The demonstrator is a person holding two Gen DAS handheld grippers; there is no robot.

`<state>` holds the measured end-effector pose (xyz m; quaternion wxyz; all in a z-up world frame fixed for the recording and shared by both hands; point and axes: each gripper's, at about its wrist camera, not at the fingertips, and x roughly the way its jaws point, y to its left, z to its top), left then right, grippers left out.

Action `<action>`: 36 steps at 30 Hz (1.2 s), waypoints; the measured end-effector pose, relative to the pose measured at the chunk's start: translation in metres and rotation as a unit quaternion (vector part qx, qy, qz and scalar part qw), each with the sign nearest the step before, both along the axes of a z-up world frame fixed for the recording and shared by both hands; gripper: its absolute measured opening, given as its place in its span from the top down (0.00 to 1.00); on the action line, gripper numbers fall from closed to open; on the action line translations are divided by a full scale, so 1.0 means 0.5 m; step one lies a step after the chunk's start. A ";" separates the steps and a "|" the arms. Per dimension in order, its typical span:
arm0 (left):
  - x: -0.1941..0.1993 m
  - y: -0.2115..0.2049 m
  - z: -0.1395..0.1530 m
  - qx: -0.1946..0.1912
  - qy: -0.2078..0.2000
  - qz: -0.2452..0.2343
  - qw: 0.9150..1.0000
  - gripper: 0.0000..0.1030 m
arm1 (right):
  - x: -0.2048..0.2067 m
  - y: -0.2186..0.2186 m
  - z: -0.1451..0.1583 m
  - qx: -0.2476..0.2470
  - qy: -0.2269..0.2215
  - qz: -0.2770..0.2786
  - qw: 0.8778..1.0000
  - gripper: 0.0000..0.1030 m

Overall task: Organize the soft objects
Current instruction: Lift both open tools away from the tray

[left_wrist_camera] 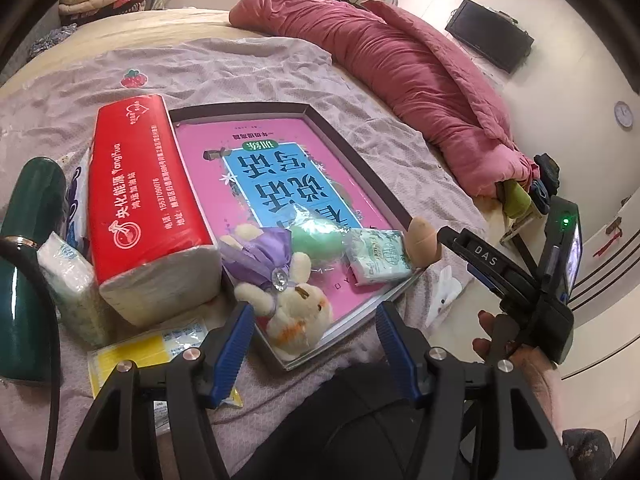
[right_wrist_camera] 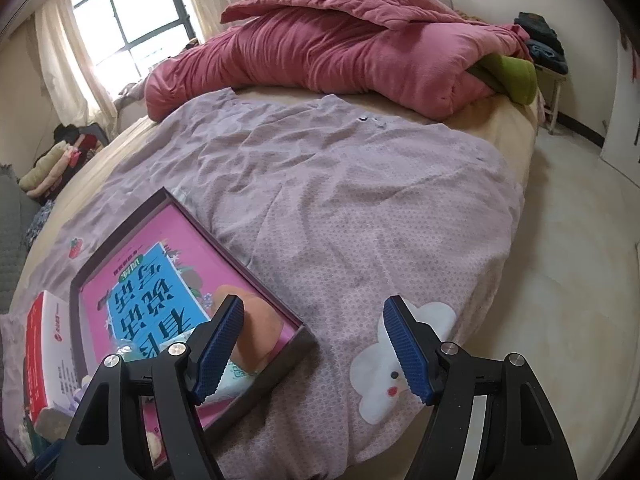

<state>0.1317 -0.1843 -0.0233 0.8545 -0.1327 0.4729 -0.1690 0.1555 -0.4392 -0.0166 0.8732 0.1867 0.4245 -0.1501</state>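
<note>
A shallow dark tray (left_wrist_camera: 352, 152) with a pink book in it lies on the bed. In its near end lie a plush rabbit in a purple dress (left_wrist_camera: 292, 300), a green soft ball in clear wrap (left_wrist_camera: 316, 236), a pale green tissue pack (left_wrist_camera: 376, 256) and a tan soft egg shape (left_wrist_camera: 422, 240). My left gripper (left_wrist_camera: 314, 336) is open and empty just above the rabbit. My right gripper (right_wrist_camera: 316, 352) is open and empty over the tray's near right corner (right_wrist_camera: 308, 336); it also shows in the left wrist view (left_wrist_camera: 520, 280). The egg shape (right_wrist_camera: 260, 328) sits behind its left finger.
A red tissue pack (left_wrist_camera: 148, 200) stands left of the tray, with a small tissue pack (left_wrist_camera: 76, 280), a yellow packet (left_wrist_camera: 140, 356) and a dark green bottle (left_wrist_camera: 28, 256) beside it. A rolled pink duvet (right_wrist_camera: 340, 56) lies along the far side of the bed. The lilac blanket (right_wrist_camera: 360, 208) covers the mattress.
</note>
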 end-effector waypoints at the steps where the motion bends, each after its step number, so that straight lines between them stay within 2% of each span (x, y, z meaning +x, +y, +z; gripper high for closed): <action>1: -0.002 0.003 0.002 0.000 -0.001 0.001 1.000 0.39 | 0.002 -0.001 -0.002 -0.001 0.002 0.000 1.000 0.29; 9: -0.013 0.016 0.006 0.001 -0.002 0.006 1.000 0.39 | 0.050 -0.001 -0.018 -0.026 0.015 0.018 0.999 0.29; 16: -0.015 0.031 0.016 0.001 -0.010 0.016 1.000 0.39 | 0.019 -0.010 0.029 -0.010 -0.044 0.028 0.999 0.29; 21: -0.018 0.039 0.030 0.004 -0.018 0.023 1.000 0.39 | 0.006 0.013 0.065 -0.008 -0.067 0.051 0.996 0.28; 26: -0.019 0.049 0.046 0.023 -0.029 0.036 0.999 0.35 | -0.012 0.055 0.093 -0.013 -0.084 0.076 0.993 0.28; 36: -0.032 0.058 0.059 0.031 -0.032 0.039 0.998 0.35 | -0.059 0.089 0.137 -0.018 -0.128 0.071 0.989 0.27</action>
